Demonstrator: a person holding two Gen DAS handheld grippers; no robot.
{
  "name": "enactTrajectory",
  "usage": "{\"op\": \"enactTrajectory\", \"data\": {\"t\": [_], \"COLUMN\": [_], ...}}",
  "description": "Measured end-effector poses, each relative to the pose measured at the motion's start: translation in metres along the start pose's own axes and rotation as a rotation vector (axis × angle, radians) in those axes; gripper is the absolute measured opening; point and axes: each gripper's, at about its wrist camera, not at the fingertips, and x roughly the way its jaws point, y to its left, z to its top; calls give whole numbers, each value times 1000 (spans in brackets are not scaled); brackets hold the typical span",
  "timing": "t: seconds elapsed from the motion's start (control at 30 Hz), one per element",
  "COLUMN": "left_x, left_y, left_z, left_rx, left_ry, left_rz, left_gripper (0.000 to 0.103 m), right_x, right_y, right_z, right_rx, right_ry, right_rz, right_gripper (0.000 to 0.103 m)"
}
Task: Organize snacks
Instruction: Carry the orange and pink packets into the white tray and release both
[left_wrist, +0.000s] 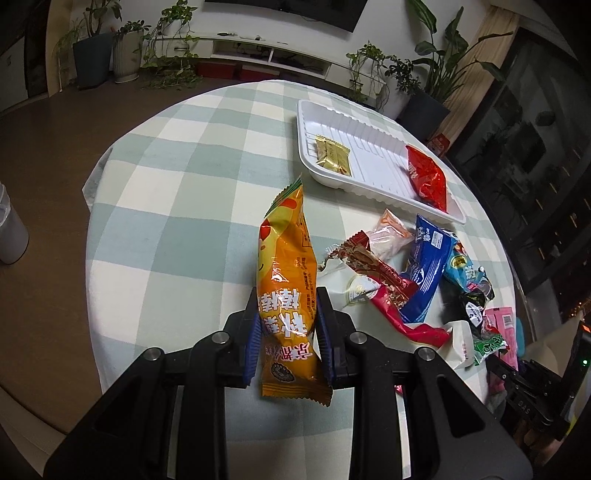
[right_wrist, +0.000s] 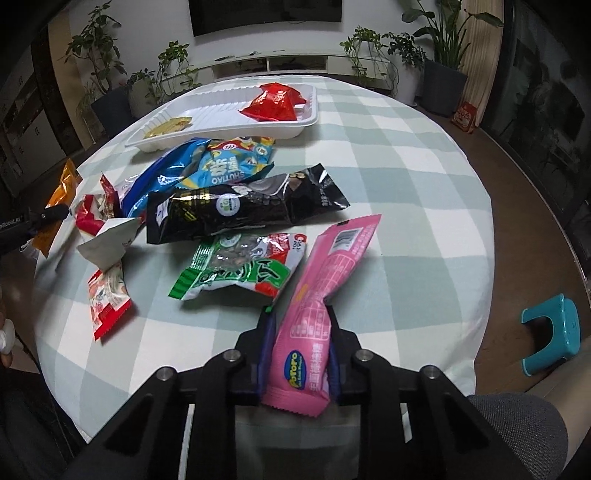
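My left gripper (left_wrist: 286, 295) is shut on an orange snack packet (left_wrist: 288, 254), which sticks forward over the checked tablecloth. My right gripper (right_wrist: 301, 314) is shut on a pink snack packet (right_wrist: 325, 273) whose far end rests on the cloth. A white tray (left_wrist: 373, 162) at the far side holds a gold packet (left_wrist: 332, 153) and a red packet (left_wrist: 426, 177); the same tray (right_wrist: 221, 122) shows in the right wrist view. Between tray and grippers lie several loose packets: blue (right_wrist: 162, 177), black (right_wrist: 240, 208), green (right_wrist: 236, 273), red-and-white (right_wrist: 107, 299).
The round table (right_wrist: 406, 177) has a green-and-white checked cloth. A teal stool (right_wrist: 550, 332) stands on the floor at the right. Potted plants (left_wrist: 92, 55) and a low white TV unit (left_wrist: 258, 51) line the far wall. A grey-clad knee (right_wrist: 517, 432) shows at the lower right.
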Motion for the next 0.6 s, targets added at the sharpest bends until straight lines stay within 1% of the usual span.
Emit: {"op": "enactTrajectory", "data": {"t": [0.13,0.33,0.4,0.5,0.6], "left_x": [-1,-9,-13,-21,-31], "left_y": [1,5,7,11,16], "left_z": [0,0,0,2,7], "left_rx": [-5,-26,-37,-64,-87], "left_ry": [-6,-37,-52,-85,-118], "left_rz": [0,-1,-4,-35,-47], "left_gripper": [24,24,24,24,24], "right_x": [-6,-26,-36,-53,-65], "right_y": [-10,-29,-37,-52,-79], "right_z": [-3,2,8,21,38], "right_rx": [54,150,183,221,269], "right_ry": [0,-44,-78,-148,-209], "right_rz": [53,93,105,116,94], "right_gripper": [25,25,25,25,25]}}
